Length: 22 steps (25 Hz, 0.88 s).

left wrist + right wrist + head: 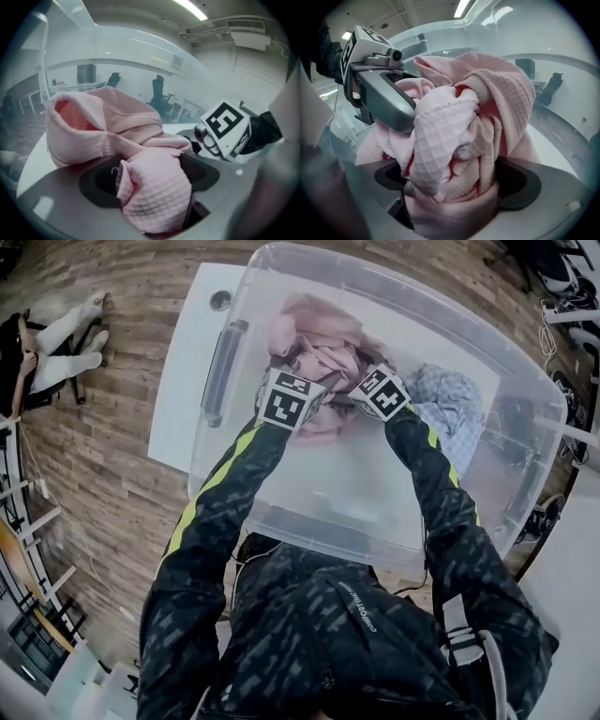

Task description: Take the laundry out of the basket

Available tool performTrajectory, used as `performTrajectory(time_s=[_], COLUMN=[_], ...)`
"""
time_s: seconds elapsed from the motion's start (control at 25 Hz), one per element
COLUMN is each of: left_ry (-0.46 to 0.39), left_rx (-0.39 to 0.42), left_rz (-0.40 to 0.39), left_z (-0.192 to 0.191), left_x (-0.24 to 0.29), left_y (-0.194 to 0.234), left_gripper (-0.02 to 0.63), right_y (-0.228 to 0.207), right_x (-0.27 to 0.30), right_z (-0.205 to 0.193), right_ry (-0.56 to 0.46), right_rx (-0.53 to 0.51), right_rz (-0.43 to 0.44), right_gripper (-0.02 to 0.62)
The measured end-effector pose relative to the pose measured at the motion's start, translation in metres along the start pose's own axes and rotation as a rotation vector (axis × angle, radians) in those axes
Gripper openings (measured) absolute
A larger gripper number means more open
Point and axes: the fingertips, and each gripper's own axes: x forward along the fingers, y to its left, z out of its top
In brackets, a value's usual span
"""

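A clear plastic basket (394, 273) stands on a white table (183, 381). In it lies a bundled pink waffle-weave garment (319, 338), with a blue-grey patterned cloth (450, 404) to its right. Both grippers reach down into the pink bundle side by side. My left gripper (292, 395) is open, and a fold of the pink garment (108, 126) bulges up between its jaws (150, 180). My right gripper (380, 392) is open too, its gap (457, 183) filled by a thick wad of the same garment (487, 93). Each gripper shows in the other's view: right (225, 129), left (384, 93).
The basket's walls rise around both grippers, and its dark handle (220, 371) is on the left side. The table has a round hole (221, 300) at its far corner. A seated person's legs (61, 343) show at the far left on the wooden floor.
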Motion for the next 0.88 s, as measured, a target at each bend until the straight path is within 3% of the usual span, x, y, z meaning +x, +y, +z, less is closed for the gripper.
performTrajectory(time_s=[0.28, 0.44, 0.72, 0.8, 0.88], left_ry=[-0.045, -0.063, -0.157, -0.185, -0.207], left_rx=[-0.019, -0.038, -0.054, -0.042, -0.001], left_rz=[-0.047, -0.070, -0.157, -0.166, -0.165], left_z=[0.001, 0.003, 0.019, 0.025, 0.033], left_x=[0.008, 0.009, 0.002, -0.003, -0.009], left_y=[0.006, 0.002, -0.012, -0.017, -0.022], left_gripper=[0.383, 0.383, 0.371, 0.371, 0.360], right_y=[0.005, 0.007, 0.012, 0.010, 0.009], right_x=[0.012, 0.011, 0.009, 0.004, -0.003], right_z=[0.017, 0.018, 0.034, 0.039, 0.046], right_ry=[-0.092, -0.107, -0.235, -0.287, -0.330], right_rx=[-0.106, -0.115, -0.115, -0.088, -0.066], right_rz=[0.022, 0.021, -0.054, -0.083, -0.110], right_gripper=[0.563, 0.522, 0.330, 0.252, 0.216])
